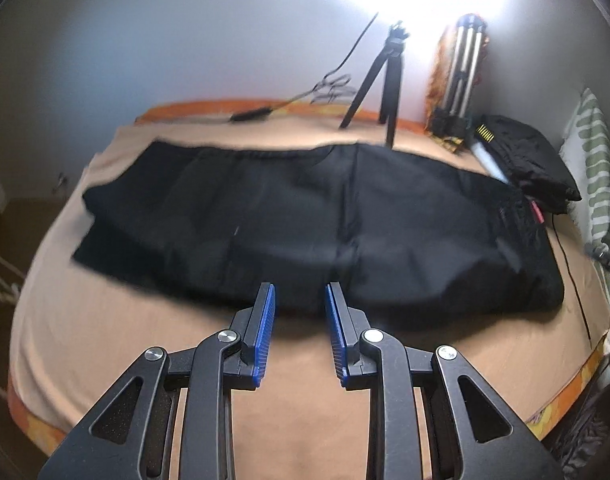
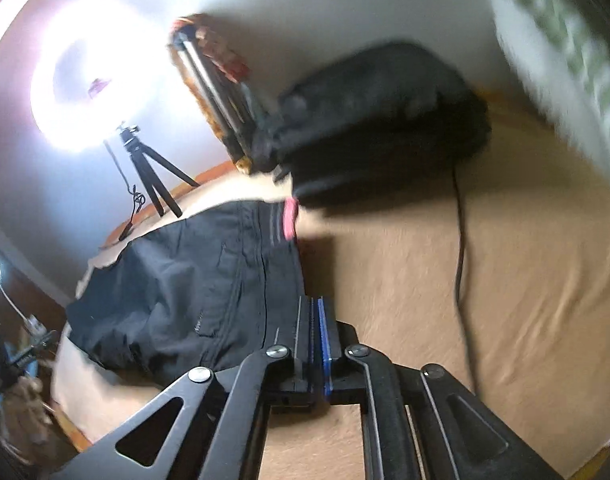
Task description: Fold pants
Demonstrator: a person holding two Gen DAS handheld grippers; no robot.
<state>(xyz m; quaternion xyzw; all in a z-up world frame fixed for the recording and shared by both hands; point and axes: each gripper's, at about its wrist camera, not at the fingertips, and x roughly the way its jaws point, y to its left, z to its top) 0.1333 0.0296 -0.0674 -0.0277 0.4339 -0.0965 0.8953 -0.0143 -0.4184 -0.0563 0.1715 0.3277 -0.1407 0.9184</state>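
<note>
Black pants (image 1: 305, 224) lie lengthwise across the tan bed sheet (image 1: 145, 340), legs to the left and waistband to the right. My left gripper (image 1: 300, 292) is open and empty, its blue pads just in front of the pants' near edge at the middle. In the right wrist view the pants (image 2: 193, 288) show their waistband end with a pink tag (image 2: 291, 216). My right gripper (image 2: 316, 304) is shut at the waistband's near corner; whether cloth is between the pads is unclear.
A black bag (image 1: 533, 160) (image 2: 381, 120) sits at the bed's far right with a cable (image 2: 460, 248) trailing forward. A small black tripod (image 1: 385, 80) (image 2: 153, 176) stands at the far edge under a bright ring light (image 2: 93, 92). A larger folded tripod (image 1: 461, 68) leans on the wall.
</note>
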